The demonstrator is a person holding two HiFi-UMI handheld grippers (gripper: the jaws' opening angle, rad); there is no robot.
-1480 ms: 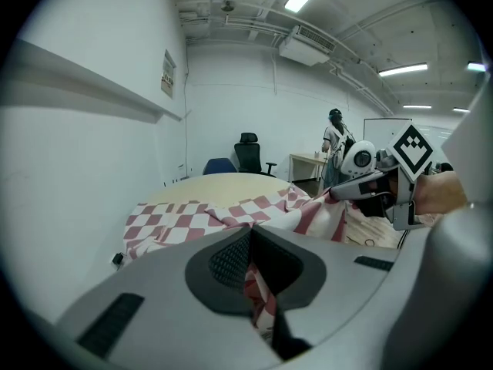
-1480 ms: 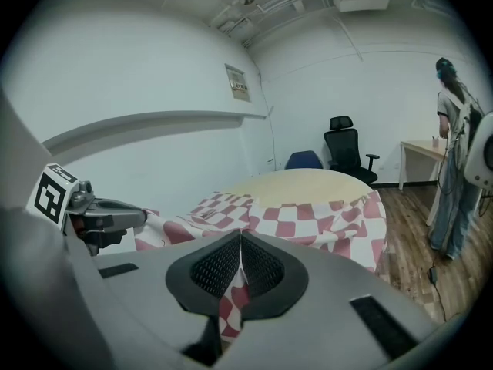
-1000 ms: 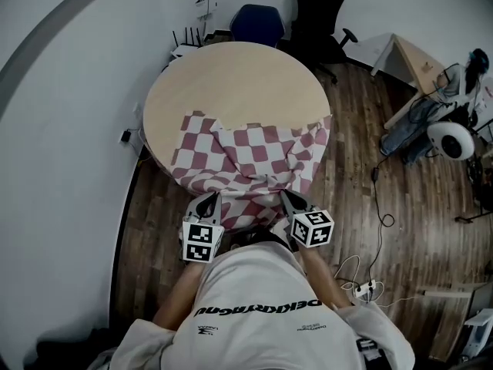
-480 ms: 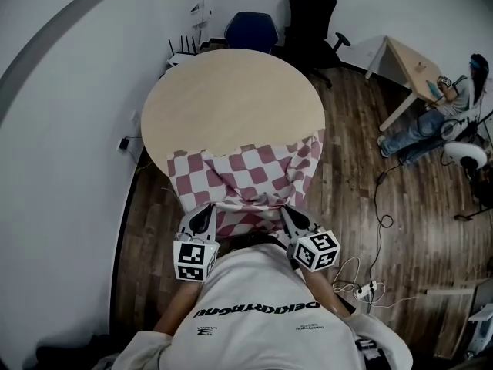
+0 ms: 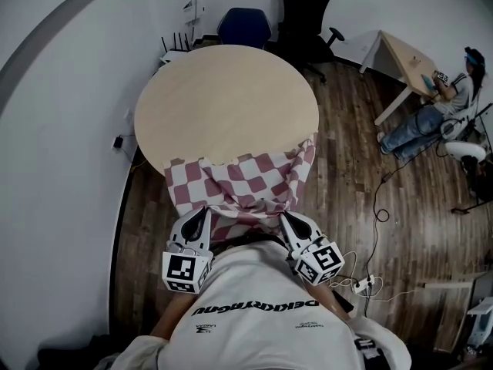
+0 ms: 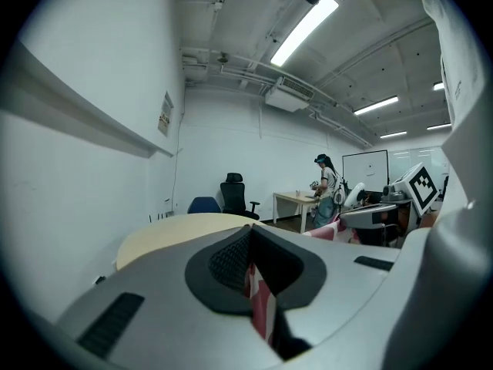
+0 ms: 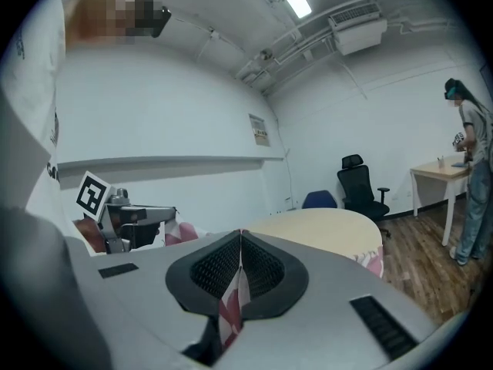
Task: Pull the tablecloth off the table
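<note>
even ceiling strip light (image 6: 306, 23), fisheye warping with dark corners, near surfaces blurred.

My left gripper (image 5: 204, 211) and right gripper (image 5: 286, 219) sit just off the near rim of the round worktop (image 5: 223, 99). Each has its jaws clamped on the tablecloth (image 5: 243, 177), which hangs bunched between them and blocks the direct line across. My torso (image 5: 262, 314) stands close behind both. Beyond the cloth, the worktop surface offers open passage. On the left, the wall (image 5: 54, 145) leaves only a narrow strip of floor beside the rim. On the right, the wooden floor (image 5: 347, 153) is open but crossed by cables (image 5: 377, 205) and a power strip (image 5: 362, 286). A blue chair (image 5: 244, 26) and a black office chair (image 5: 306, 10) stand just behind the far rim.
</note>
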